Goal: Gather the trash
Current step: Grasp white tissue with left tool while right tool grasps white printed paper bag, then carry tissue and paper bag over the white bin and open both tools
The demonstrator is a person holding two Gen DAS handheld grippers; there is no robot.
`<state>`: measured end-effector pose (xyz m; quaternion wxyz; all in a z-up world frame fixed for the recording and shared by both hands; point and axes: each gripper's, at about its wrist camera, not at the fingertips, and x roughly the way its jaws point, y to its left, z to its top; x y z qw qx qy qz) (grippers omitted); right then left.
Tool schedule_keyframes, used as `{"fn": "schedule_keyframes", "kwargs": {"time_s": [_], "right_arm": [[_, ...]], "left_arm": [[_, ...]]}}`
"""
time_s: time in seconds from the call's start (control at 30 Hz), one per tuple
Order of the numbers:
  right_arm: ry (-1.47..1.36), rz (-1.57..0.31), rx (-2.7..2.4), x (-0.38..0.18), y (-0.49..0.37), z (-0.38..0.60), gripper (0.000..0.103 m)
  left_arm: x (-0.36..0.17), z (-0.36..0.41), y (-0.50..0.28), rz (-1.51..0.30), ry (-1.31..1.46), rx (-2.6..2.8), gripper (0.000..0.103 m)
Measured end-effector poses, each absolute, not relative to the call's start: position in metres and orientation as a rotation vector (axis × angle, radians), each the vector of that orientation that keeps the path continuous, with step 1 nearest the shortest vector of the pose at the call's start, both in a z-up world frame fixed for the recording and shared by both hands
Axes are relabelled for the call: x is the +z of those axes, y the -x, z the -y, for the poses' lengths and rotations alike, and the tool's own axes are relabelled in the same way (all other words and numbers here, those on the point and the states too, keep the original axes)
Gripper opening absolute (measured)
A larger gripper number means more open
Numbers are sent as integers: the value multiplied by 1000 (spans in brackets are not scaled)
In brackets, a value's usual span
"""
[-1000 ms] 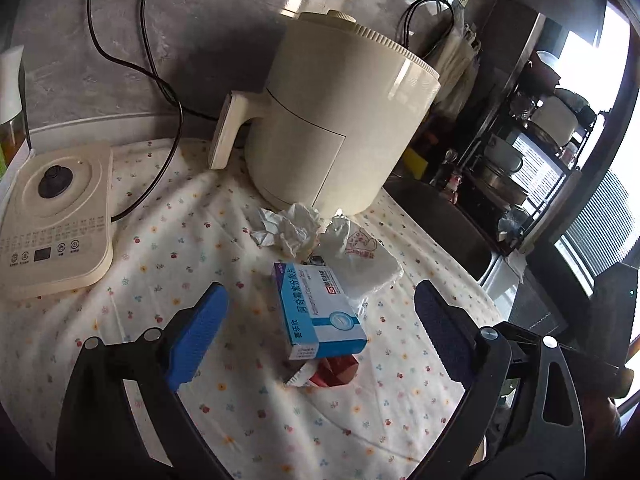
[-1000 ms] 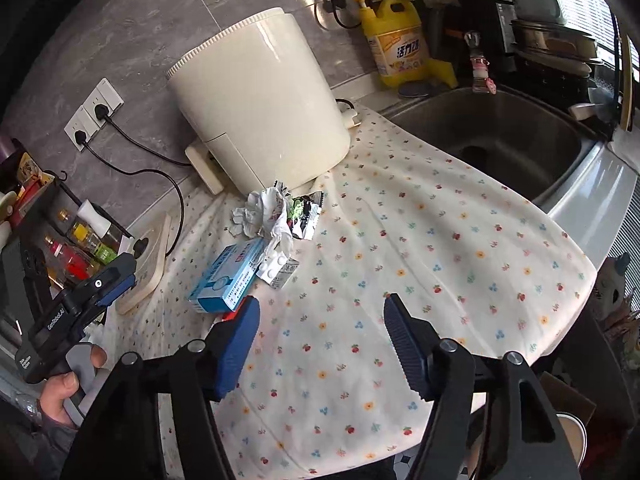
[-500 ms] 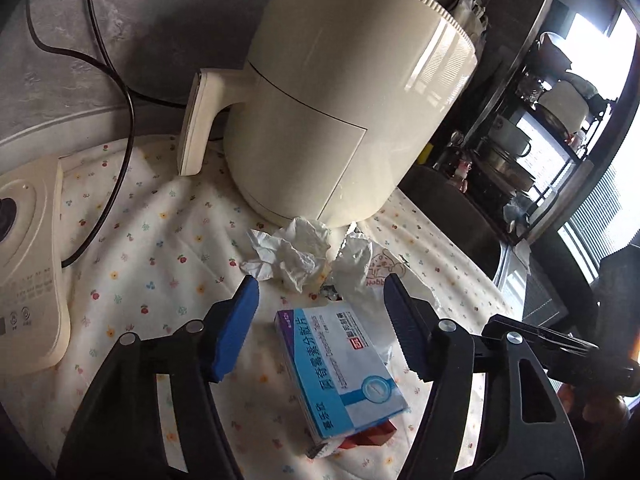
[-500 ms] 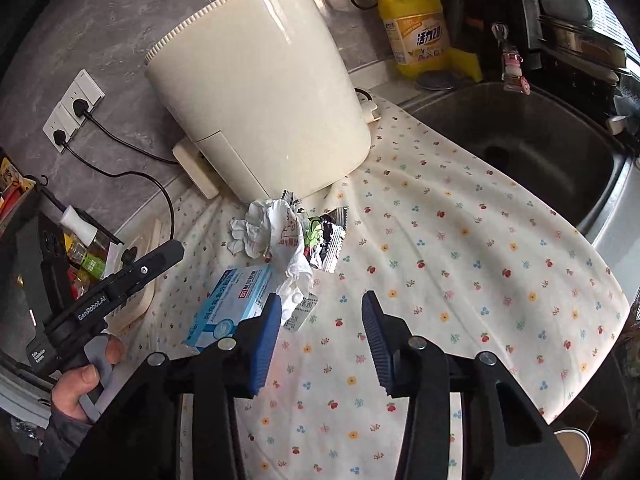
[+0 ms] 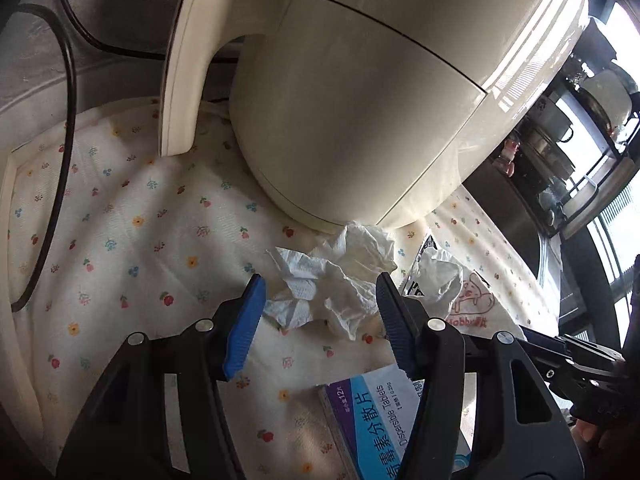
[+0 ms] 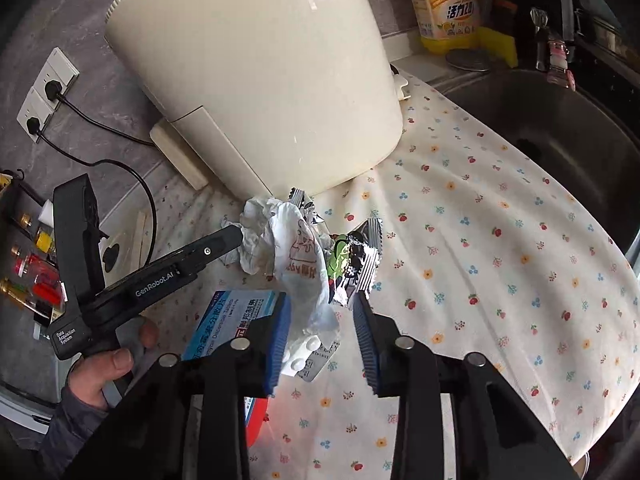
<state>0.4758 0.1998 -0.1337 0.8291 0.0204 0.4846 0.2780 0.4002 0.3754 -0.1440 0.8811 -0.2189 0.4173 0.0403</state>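
A: We have come in low over the litter since a second ago. Our left gripper (image 5: 320, 320), half wide and closing, now brackets the crumpled white tissue (image 5: 332, 280) beside the cream air fryer (image 5: 360, 100), pads not yet touching

B: And our right gripper (image 6: 322, 332), narrow and closing, straddles the printed white paper wrapper (image 6: 304, 264) near the blue-and-white tablet box (image 6: 228, 320), so both picks look about to land, though neither holds anything yet
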Motion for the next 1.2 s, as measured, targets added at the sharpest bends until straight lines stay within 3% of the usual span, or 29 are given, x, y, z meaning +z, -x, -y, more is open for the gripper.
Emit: {"fn": "schedule_keyframes", "kwargs": {"time_s": [0.1, 0.17, 0.27, 0.8, 1.2], "right_arm": [[-70, -1023, 575, -135, -479, -197, 6], [-81, -1013, 571, -133, -478, -193, 4], [-89, -984, 581, -125, -474, -188, 3], [-153, -856, 628, -82, -421, -117, 3], [-188, -865, 568, -80, -369, -13, 3]], "left_arm": [[-152, -373, -408, -899, 451, 87, 55], [-153, -369, -408, -905, 437, 85, 29], [-150, -362, -404, -896, 412, 75, 3], [-71, -326, -324, -675, 404, 92, 3], [-51, -223, -293, -692, 369, -12, 3]]}}
